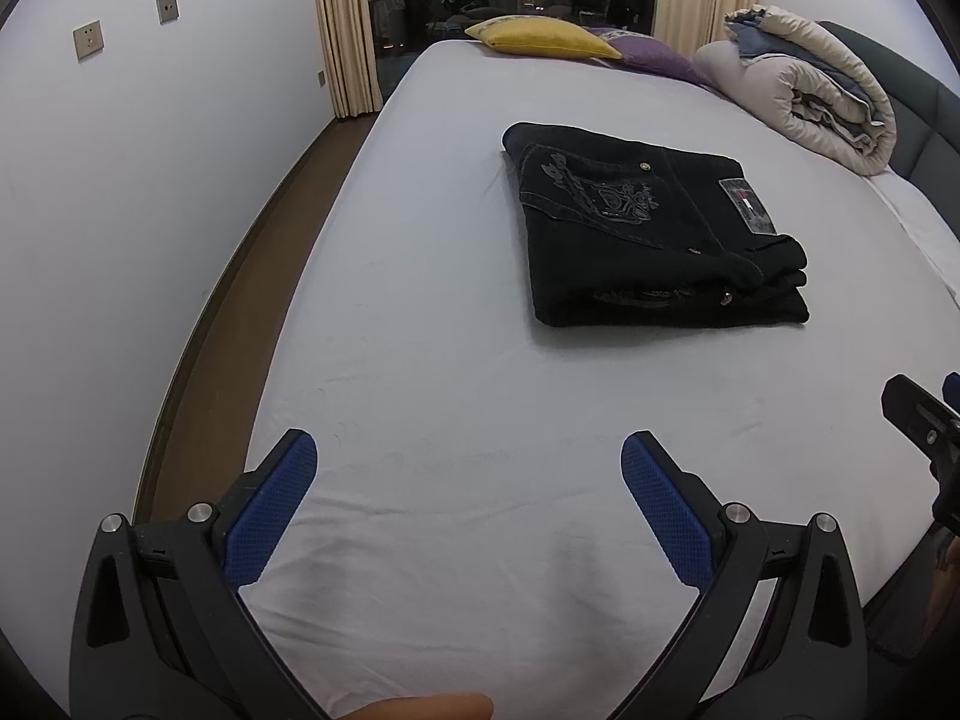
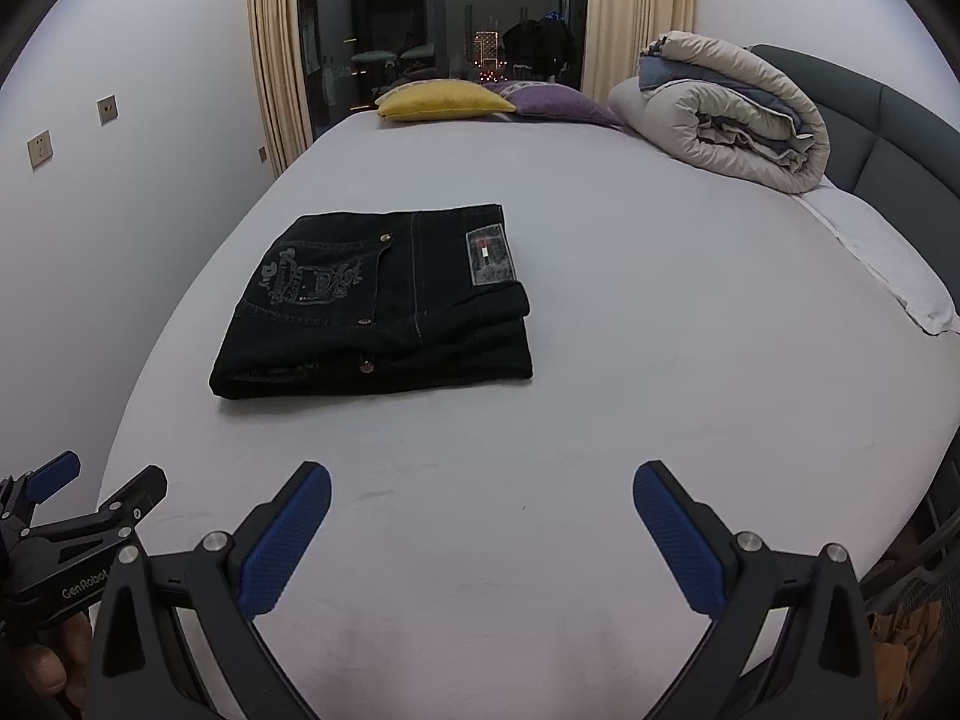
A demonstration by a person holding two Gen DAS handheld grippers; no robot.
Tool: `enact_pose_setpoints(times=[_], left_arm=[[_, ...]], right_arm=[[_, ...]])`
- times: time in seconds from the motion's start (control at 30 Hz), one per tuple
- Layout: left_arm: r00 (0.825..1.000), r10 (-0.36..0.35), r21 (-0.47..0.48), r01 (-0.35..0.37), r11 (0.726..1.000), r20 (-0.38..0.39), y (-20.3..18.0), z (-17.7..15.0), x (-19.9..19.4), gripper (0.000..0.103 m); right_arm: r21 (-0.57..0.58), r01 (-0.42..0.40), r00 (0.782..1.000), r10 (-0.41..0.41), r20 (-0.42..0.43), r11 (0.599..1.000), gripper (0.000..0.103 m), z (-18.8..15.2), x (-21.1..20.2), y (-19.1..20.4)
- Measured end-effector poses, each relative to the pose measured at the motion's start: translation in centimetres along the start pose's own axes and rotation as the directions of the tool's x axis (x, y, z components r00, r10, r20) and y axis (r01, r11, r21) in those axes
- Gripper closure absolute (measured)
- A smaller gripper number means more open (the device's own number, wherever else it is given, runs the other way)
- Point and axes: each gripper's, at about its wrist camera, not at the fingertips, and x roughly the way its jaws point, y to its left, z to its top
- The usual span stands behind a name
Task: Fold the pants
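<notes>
Black jeans (image 1: 648, 234) lie folded into a compact rectangle on the bed (image 1: 420, 360), back pocket and label patch facing up. They also show in the right wrist view (image 2: 378, 306), left of centre. My left gripper (image 1: 468, 450) is open and empty, held over the bare sheet well short of the jeans. My right gripper (image 2: 480, 480) is open and empty, also over the sheet (image 2: 600, 360) near the bed's front edge. The right gripper shows at the right edge of the left wrist view (image 1: 924, 426). The left gripper shows at the lower left of the right wrist view (image 2: 78, 516).
A rolled duvet (image 2: 726, 114) lies by the grey headboard (image 2: 888, 132) at the back right. A yellow pillow (image 2: 444, 99) and a purple pillow (image 2: 558, 102) lie at the far end. A wall (image 1: 150, 180) and floor strip (image 1: 252, 276) run along the left.
</notes>
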Motion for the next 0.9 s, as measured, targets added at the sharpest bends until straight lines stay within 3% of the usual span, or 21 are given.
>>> enact_pose_setpoints(times=[0.9], left_arm=[[1.000,-0.004,-0.001,0.004,1.000,-0.005,-0.49,-0.41,-0.21,0.000]], right_arm=[[0.009,-0.009,1.000,0.009,-0.014,1.000,0.000,-0.39,0.24,0.03]])
